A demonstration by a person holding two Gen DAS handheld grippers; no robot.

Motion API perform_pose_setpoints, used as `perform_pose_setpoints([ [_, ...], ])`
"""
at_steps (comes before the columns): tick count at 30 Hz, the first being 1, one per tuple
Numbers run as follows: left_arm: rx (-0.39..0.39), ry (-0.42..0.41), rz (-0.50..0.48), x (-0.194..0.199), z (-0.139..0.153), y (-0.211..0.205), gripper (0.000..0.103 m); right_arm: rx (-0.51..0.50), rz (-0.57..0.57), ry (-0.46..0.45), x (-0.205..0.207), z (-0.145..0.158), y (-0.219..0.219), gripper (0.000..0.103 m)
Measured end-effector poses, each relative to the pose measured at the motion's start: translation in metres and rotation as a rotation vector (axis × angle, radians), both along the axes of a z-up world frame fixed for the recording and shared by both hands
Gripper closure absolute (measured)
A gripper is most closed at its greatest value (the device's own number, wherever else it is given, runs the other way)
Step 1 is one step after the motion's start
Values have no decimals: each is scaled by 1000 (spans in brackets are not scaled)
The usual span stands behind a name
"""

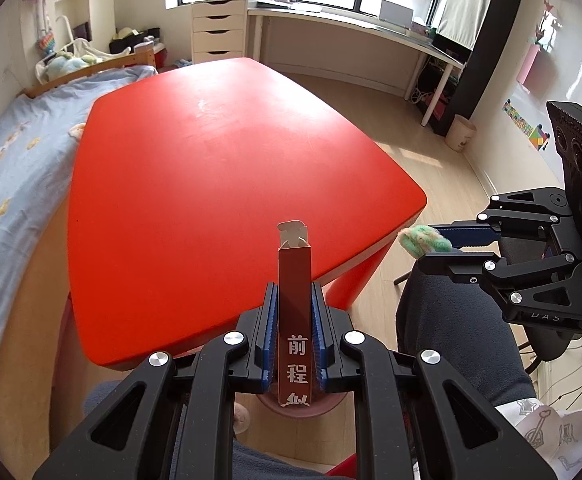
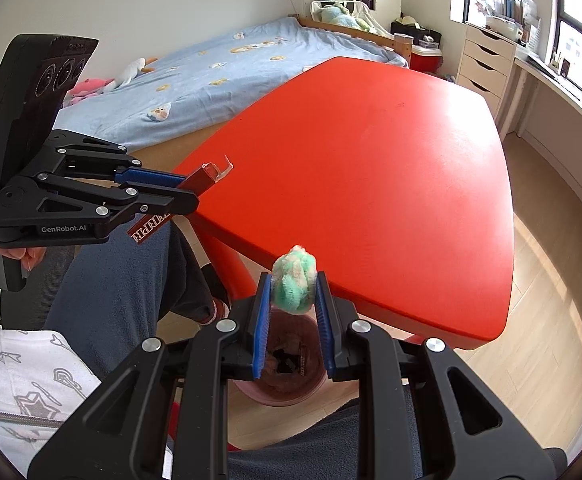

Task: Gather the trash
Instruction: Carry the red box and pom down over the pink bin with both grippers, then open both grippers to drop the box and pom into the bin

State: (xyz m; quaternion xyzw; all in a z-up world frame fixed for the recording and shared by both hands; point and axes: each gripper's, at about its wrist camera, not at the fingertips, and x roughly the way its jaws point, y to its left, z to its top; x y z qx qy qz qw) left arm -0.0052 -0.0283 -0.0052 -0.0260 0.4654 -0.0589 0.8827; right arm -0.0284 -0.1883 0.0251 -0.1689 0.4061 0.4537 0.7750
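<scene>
The left gripper (image 1: 295, 332) clamps a slim red carton (image 1: 294, 312) upright between its blue pads (image 1: 270, 336), torn top flap open, above the near edge of the red table (image 1: 219, 140). At right, the right gripper (image 1: 447, 244) pinches a green-white fluffy wad (image 1: 425, 241), possibly crumpled tissue

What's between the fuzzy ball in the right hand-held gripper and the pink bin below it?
Nothing. In the right wrist view the green fuzzy ball, pinched in the right hand-held gripper, hangs above the pink bin, with only open air between.

Two held items above a bin beside a table.
The box (image 1: 294, 312) and fluffy ball (image 2: 294, 283) sit over the bin (image 2: 281, 364); the table (image 2: 371, 160) lies ahead, the bed (image 2: 211, 76) behind it.
</scene>
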Motion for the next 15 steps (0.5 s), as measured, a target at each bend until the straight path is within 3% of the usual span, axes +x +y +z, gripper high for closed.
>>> perform_pose_setpoints([
  [15,-30,53,-29,-20,-22,-7,87,-20,1,75,-24,-29,-5,82],
])
